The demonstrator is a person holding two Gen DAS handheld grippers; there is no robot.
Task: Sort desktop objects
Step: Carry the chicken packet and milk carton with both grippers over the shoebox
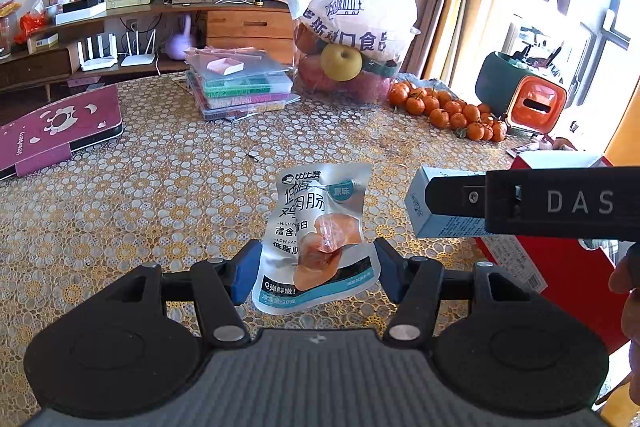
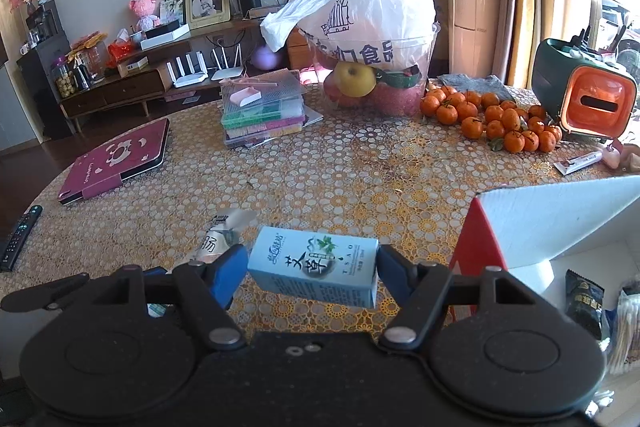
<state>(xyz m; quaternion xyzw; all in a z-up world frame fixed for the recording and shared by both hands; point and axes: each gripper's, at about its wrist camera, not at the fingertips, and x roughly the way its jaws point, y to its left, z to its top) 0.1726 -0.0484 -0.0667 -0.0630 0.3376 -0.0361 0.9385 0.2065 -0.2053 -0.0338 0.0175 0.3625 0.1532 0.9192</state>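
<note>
**Two Grippers, Two Things Held Over the Table**

Left gripper [image 1: 316,273] has its two blue pads on the sides of a silver snack pouch [image 1: 316,239]. The pads press the bottom part of the pouch, and the pouch stands up tall between them, above the table [image 1: 160,187]. The pouch has a picture of sausage on it.

The right gripper [image 2: 312,269] is closed on a small light blue box [image 2: 314,269]. One pad touches each end of the box. The box lies sideways and tips a little, and it is held up over the table. In the left view, the blue box pokes out in front of the right gripper's black finger, just to the right of the pouch.

A red box with a white inside [image 2: 540,227] sits at the right edge of the table, near the blue box. Some packets lie inside it.

Farther back, a pile of little oranges [image 2: 492,119] lies beside a clear tub of fruit [image 2: 380,87] with a white plastic bag [image 2: 360,7] on top. A stack of clear cases [image 2: 262,111] is left of the tub. A dark pink tablet case [image 2: 116,159] lies on the left side, and a remote [image 2: 20,239] is at the left edge.
</note>
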